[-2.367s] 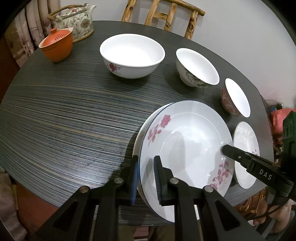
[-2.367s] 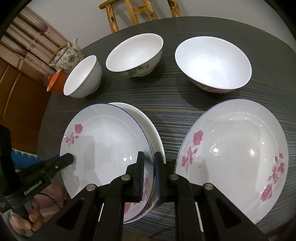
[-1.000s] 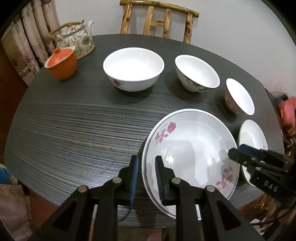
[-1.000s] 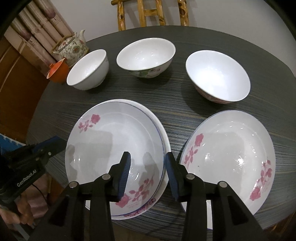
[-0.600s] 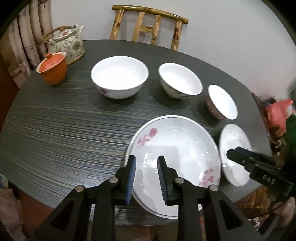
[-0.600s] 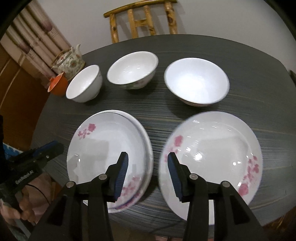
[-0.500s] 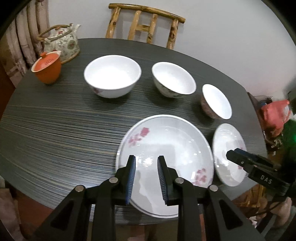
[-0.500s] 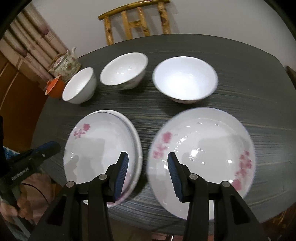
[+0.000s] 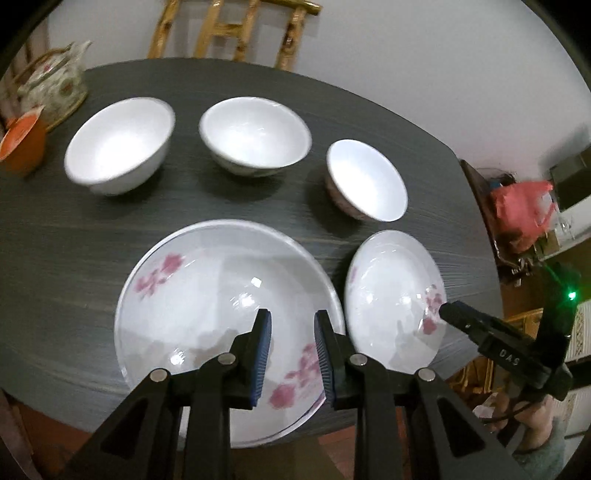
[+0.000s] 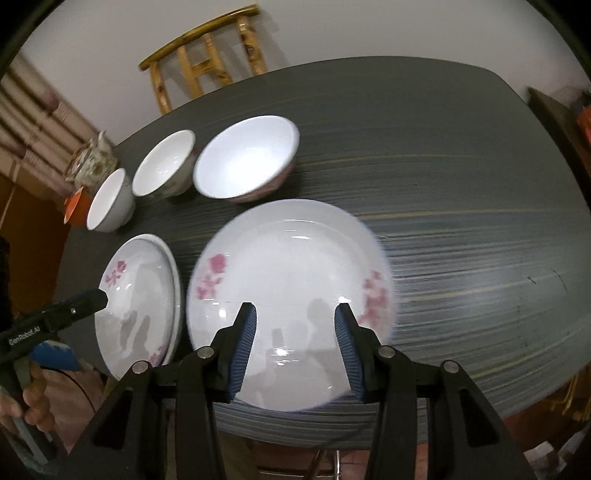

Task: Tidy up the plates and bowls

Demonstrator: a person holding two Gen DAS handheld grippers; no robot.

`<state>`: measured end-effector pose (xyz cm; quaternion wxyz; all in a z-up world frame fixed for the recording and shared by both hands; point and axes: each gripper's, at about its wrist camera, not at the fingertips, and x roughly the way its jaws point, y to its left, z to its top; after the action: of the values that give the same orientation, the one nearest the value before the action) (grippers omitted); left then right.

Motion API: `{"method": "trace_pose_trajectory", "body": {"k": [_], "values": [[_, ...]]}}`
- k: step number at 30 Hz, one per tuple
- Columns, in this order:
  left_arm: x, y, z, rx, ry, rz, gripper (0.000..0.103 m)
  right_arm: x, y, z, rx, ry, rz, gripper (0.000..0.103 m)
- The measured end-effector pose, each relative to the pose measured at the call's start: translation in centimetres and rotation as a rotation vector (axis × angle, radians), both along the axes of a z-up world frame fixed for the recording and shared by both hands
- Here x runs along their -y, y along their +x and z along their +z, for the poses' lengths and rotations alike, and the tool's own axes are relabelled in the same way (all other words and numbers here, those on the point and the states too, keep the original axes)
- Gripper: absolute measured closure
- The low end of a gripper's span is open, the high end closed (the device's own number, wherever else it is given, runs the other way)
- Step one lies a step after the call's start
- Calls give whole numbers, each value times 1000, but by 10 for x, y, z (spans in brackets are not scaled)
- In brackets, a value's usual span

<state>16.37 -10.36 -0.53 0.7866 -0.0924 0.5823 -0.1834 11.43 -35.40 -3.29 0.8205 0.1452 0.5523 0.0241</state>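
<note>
Two stacked white plates with pink flowers [image 9: 207, 291] lie at the table's near edge; they also show at the left of the right wrist view [image 10: 140, 295]. A single flowered plate [image 10: 291, 280] lies to their right, seen too in the left wrist view [image 9: 391, 291]. Three white bowls [image 9: 118, 147] [image 9: 255, 133] [image 9: 369, 181] stand in a row behind. My left gripper [image 9: 291, 332] is open and empty above the stack's near rim. My right gripper [image 10: 295, 325] is open and empty above the single plate.
A flowered teapot [image 9: 48, 85] and an orange lidded cup [image 9: 22, 144] stand at the table's [image 10: 461, 184] far left. A wooden chair [image 9: 236, 29] is behind the table. A red bag [image 9: 521, 206] lies off the right side.
Both grippers let go of the top plate, now resting on the stack, and opened. Both drew back and swung right; the right gripper opened wider and now hangs over the single plate.
</note>
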Motion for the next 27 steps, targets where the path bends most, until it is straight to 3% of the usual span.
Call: {"method": "trace_pose_trajectory", "body": {"k": [6,12,16,27], "values": [[34,19,0,-8,-3,-49,79,28,-7,-16,-32,24,-47,71],[65,31,-9,-45,2,-87,79,41,-7,-28,-38,57,-67,72],[82,38,-20,-69,41,-115,79,49,-7,-38,-51,75,-66,73],[105,46,-45,-101,121,-125,79,56,-7,-59,-78,174,-48,86]]}}
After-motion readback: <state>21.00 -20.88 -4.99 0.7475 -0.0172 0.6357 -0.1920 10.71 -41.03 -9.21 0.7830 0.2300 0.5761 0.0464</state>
